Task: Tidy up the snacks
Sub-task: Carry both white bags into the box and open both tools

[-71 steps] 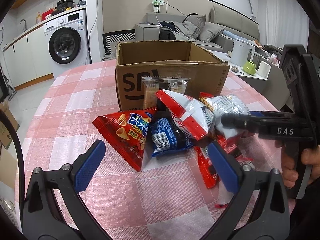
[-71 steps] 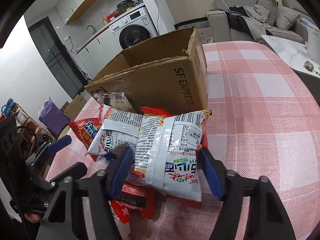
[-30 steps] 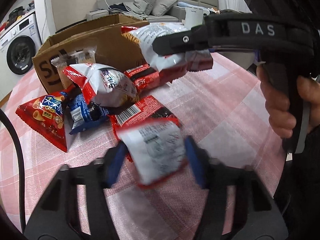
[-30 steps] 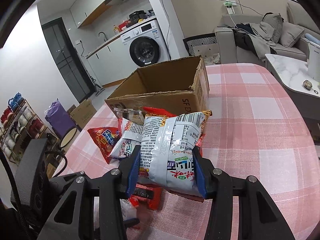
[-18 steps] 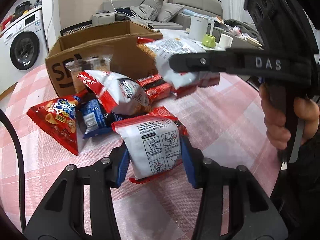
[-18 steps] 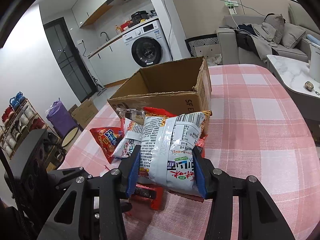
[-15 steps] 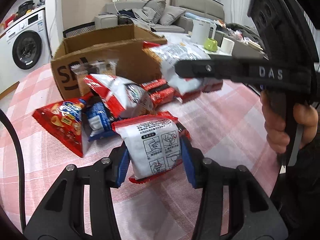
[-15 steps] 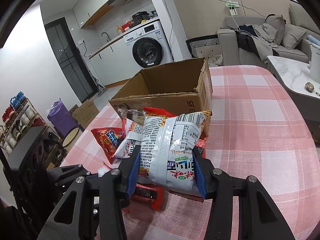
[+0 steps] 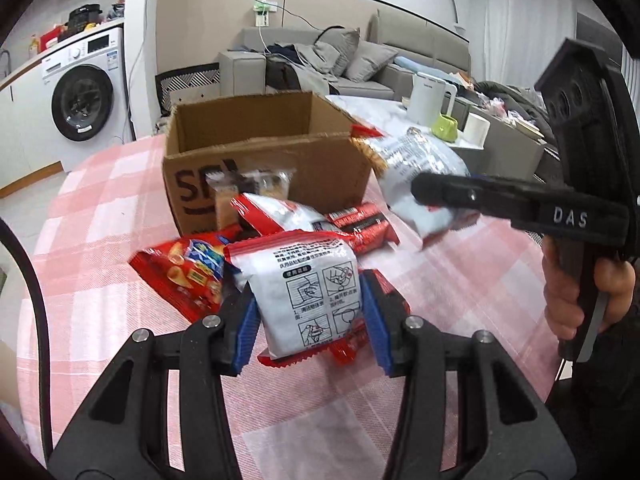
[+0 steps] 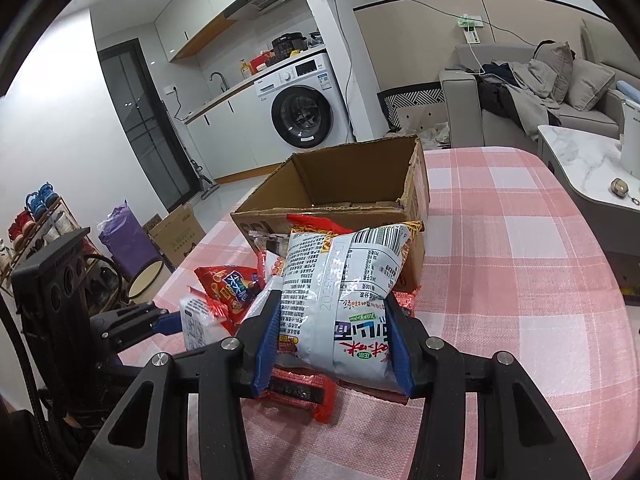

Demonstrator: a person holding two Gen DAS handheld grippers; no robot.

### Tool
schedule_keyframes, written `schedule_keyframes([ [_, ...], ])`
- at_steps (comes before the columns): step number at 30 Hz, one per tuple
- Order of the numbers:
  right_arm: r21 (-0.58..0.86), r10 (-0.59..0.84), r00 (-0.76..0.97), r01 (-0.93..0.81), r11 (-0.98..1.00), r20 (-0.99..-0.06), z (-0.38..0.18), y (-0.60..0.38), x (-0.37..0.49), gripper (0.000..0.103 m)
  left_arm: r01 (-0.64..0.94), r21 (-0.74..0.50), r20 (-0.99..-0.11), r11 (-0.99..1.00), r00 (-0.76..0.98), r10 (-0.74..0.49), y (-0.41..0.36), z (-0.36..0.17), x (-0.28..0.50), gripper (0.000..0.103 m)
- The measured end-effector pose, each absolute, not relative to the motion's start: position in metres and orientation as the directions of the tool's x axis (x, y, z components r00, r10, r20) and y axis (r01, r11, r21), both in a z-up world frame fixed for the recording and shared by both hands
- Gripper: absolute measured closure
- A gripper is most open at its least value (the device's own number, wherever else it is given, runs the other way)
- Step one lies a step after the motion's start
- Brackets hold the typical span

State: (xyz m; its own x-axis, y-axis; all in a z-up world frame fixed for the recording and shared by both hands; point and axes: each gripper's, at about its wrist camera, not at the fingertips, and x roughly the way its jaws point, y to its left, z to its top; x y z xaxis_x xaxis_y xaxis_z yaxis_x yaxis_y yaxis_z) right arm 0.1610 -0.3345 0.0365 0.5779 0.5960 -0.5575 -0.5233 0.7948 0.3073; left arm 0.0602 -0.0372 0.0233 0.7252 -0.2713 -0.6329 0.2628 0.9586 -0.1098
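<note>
My left gripper point(image 9: 312, 320) is shut on a small white-and-red snack packet point(image 9: 308, 288) and holds it above the table. My right gripper point(image 10: 332, 340) is shut on a larger silver snack bag point(image 10: 344, 296), lifted near the front of the open cardboard box point(image 10: 352, 184). In the left wrist view the box point(image 9: 260, 148) stands behind a pile of snacks: a red triangular bag point(image 9: 180, 268), a red-and-white bag point(image 9: 280, 212) and a red packet point(image 9: 360, 224). The right gripper with its silver bag point(image 9: 416, 176) shows at the right there.
The table has a pink checked cloth point(image 10: 520, 260). A washing machine point(image 10: 304, 108) and a sofa point(image 10: 540, 88) stand beyond. A side table with a white kettle point(image 9: 430, 96) is at the right. A person's hand point(image 9: 580, 300) holds the right gripper.
Both grippers closed on their packets and lifted them. Since half a second ago they rose a little higher and closer to the box.
</note>
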Motion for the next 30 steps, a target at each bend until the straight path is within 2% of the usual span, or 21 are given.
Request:
schedule_keyframes([
  [17,0.289,0.613,0.599,-0.552,0.782,-0.515,0.063,-0.322,0.174,0.055,0.165,-0.095,-0.544,0.982,0.817,-0.19,0.0,0.077,0.096,0.059],
  [30,0.295,0.618,0.613,-0.55,0.781,-0.492,0.075,-0.306,0.197,0.055,0.107,-0.115,-0.545,0.988,0.825,-0.152,0.01,0.087,0.148,0.059],
])
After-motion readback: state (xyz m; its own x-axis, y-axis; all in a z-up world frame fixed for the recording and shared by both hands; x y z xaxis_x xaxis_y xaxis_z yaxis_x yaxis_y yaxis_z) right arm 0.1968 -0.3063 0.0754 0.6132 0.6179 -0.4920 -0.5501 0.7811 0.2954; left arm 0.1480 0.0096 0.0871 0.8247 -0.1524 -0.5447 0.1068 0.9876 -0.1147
